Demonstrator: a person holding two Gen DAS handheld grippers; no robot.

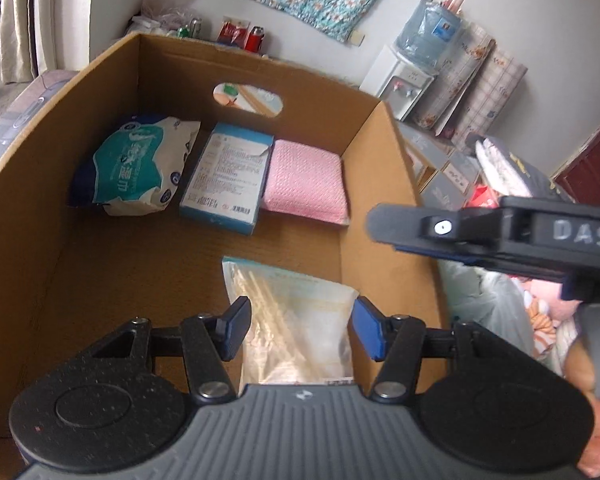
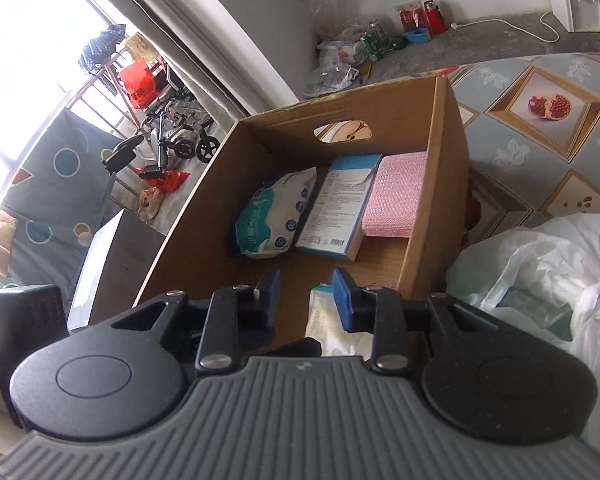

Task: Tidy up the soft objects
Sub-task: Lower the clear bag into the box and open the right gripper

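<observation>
Left wrist view: the left gripper [image 1: 298, 330] sits low centre over an open cardboard box [image 1: 380, 184], jaws moderately wide. A clear bag of cotton swabs [image 1: 300, 320] lies between the jaws on the box floor; the left pad looks to be at the bag's edge, the right pad just beside it, so I cannot tell whether they press on it. Along the far wall of the box, upper centre of the frame, three items lie in a row: a wet wipes pack [image 1: 136, 168] on the left, a blue-edged flat box [image 1: 224, 180] in the middle and a pink folded cloth [image 1: 306, 178] on the right, each touching its neighbour. The right gripper [image 1: 500, 236] comes in from the right edge at mid height, seen side-on above the box's right wall. A water dispenser [image 1: 408, 80] stands at upper right.

Right wrist view: the right gripper's jaws, narrow with a clear gap, nothing between them, hover over the near end of the box. The swab bag peeks out beneath them. A white plastic bag [image 2: 548, 264] lies on the right on the patterned desk [image 2: 540, 140].
</observation>
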